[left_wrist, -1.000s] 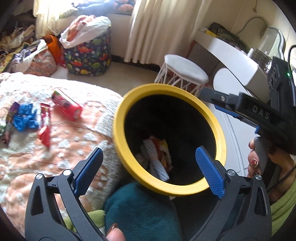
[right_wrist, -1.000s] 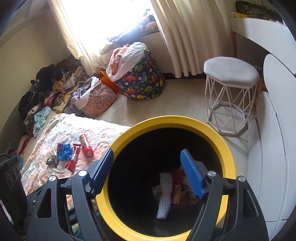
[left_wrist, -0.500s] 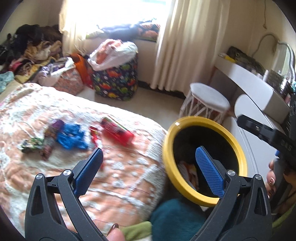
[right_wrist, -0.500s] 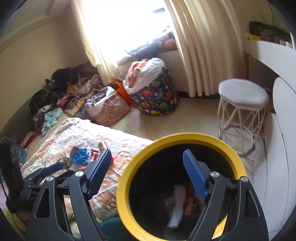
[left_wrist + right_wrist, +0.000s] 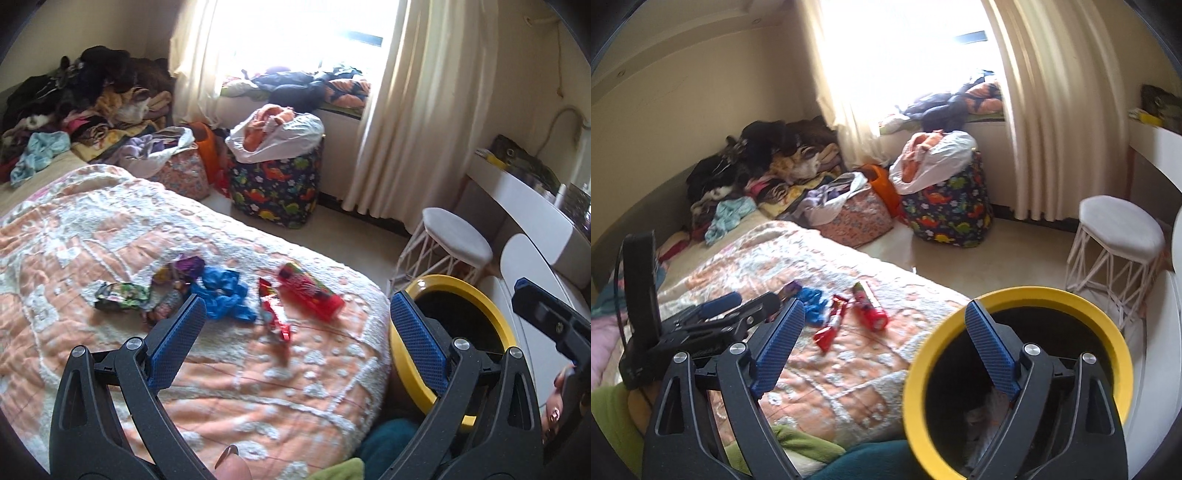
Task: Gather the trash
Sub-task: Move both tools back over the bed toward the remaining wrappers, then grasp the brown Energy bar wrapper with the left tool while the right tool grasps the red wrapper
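Note:
A black bin with a yellow rim (image 5: 491,310) (image 5: 1027,295) stands beside the bed; some wrappers lie in its bottom. On the orange-white bedspread (image 5: 258,387) lie a red tube (image 5: 312,295) (image 5: 870,306), a red wrapper (image 5: 273,314) (image 5: 829,325), a blue crumpled bag (image 5: 223,291) (image 5: 812,301), a purple wrapper (image 5: 188,266) and a green wrapper (image 5: 120,293). My left gripper (image 5: 295,332) is open and empty above the bed, near the trash. My right gripper (image 5: 886,354) is open and empty over the bin's left rim.
A white stool (image 5: 456,240) (image 5: 1119,232) stands behind the bin. A dinosaur-print bag (image 5: 277,184) and a floral bag (image 5: 181,173) full of clothes stand on the floor by the curtain. Clothes are piled at the bed's far end (image 5: 74,103). A white desk (image 5: 535,206) is on the right.
Both grippers have swung left and up, away from above the bin toward the bed. The trash on the bedspread has come into the middle of the left view. Both stay open.

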Demonstrator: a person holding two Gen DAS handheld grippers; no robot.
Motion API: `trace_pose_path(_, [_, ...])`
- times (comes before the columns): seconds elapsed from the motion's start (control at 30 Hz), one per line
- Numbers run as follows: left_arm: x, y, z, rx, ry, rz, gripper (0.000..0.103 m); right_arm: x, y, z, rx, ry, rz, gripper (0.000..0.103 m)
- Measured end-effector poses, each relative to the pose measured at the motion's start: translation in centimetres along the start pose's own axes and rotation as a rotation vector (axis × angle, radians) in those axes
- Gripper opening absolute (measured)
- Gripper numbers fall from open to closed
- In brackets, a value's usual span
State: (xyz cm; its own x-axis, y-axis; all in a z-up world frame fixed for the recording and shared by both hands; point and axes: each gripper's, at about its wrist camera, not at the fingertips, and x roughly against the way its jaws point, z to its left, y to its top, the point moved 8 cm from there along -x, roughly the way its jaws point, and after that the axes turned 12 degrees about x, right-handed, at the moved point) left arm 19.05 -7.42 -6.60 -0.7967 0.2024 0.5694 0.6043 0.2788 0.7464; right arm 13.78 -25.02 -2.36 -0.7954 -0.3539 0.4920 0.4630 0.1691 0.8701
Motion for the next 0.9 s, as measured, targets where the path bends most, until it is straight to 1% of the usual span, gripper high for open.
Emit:
trace_pose_path(0.23, [-0.4,0.5,4.8,0.088,0.06,0.003,0.092,-2.7,0.7,3.4,0.074,0.041,0.036,0.086])
trace_pose_path(0.4, [-0.6,0.5,8.3,0.141,0.103,0.012,0.092,-4.7,0.6,4.9,0.089,0.071,0.064,0.086])
trace_pose_path(0.6, [-1.2,0.1,11.4,0.185,0.132,0.031,0.091,-7.2,0.4,6.4,0.101,0.104,0.1,0.086])
trace_pose_path(0.63, [-1.4,0.0,11.9,0.192,0.135,0.039,0.089,-7.7,0.3,6.6,0.102,0.107,0.109,0.086])
trace_pose_path(0.7, [-2.0,-0.4,12.9,0.207,0.144,0.059,0.081,-8.4,0.1,7.0,0.1,0.118,0.122,0.086])
trace_pose_path(0.73, [-2.2,-0.7,13.3,0.212,0.145,0.07,0.079,-8.8,0.0,7.1,0.099,0.122,0.131,0.086])
trace_pose_path(0.77, [-2.5,-0.9,13.6,0.216,0.146,0.079,0.072,-9.3,-0.2,7.3,0.099,0.128,0.143,0.086])
trace_pose_path(0.87, [-3.5,-1.5,14.3,0.225,0.151,0.111,0.066,-10.3,-0.8,7.7,0.103,0.141,0.17,0.086])
trace_pose_path(0.9, [-3.9,-1.6,14.6,0.227,0.152,0.122,0.06,-10.7,-1.0,7.9,0.104,0.146,0.179,0.086])
